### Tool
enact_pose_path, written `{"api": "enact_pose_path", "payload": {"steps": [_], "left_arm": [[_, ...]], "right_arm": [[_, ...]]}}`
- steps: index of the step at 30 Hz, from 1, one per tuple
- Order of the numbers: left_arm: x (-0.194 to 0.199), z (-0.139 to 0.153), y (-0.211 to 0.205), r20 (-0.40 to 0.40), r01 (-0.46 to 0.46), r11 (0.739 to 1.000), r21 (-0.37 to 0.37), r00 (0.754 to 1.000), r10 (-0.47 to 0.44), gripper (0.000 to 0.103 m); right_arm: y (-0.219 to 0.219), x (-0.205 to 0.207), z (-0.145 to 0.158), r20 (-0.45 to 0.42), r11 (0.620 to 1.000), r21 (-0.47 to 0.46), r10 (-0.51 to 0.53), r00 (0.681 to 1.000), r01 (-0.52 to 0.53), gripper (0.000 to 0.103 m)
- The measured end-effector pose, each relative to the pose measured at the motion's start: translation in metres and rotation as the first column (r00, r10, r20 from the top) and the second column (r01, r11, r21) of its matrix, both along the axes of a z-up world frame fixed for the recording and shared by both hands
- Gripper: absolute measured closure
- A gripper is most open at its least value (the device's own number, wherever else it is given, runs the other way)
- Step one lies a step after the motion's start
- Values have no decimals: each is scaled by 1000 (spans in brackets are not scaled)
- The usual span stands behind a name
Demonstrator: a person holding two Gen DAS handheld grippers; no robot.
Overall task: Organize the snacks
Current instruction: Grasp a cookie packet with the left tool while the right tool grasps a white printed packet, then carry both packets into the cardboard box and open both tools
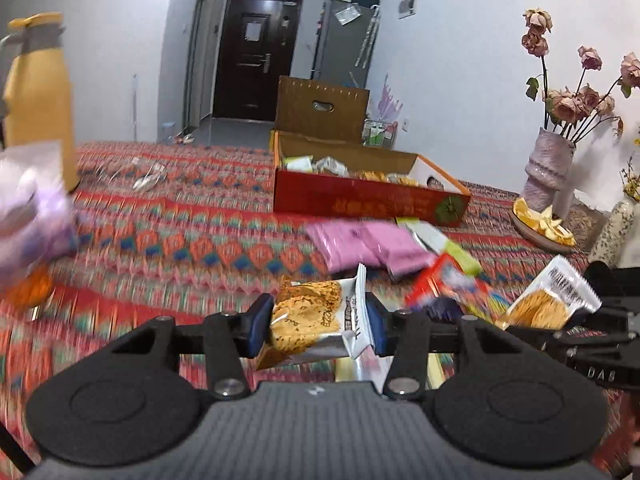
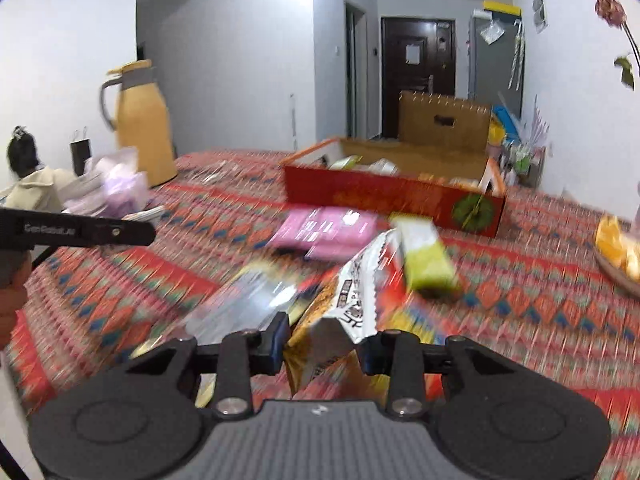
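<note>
both grippers carry snacks above the patterned bench (image 1: 168, 240). the left gripper (image 1: 316, 326) is clamped on a biscuit packet (image 1: 316, 320); the right gripper (image 2: 326, 346) is closed on a crinkled cracker pack (image 2: 344, 312), held by its edge. the red box (image 1: 360, 196) sits far, right of centre. that thin edge grip could slip during fast travel, dropping the pack short among the pink packets (image 1: 360, 244).
</note>
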State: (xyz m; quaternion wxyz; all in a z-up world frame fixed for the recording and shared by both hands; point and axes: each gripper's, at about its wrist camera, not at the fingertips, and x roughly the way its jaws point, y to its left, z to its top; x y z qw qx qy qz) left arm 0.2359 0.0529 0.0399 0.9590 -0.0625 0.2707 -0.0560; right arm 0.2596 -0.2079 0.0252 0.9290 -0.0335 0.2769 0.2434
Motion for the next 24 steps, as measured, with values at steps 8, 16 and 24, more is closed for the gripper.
{"api": "enact_pose_path", "payload": {"steps": [8, 16, 24], "left_arm": [[-59, -12, -20, -56, 34, 999, 27, 998, -33, 55], [-81, -6, -42, -20, 69, 996, 50, 998, -68, 55], [-63, -2, -55, -20, 108, 992, 69, 994, -107, 55]], "right_arm": [[-13, -62, -29, -112, 996, 88, -21, 993, 31, 69], [-31, -87, -30, -94, 991, 107, -65, 993, 75, 69], [-45, -77, -30, -97, 985, 142, -89, 991, 102, 69]]}}
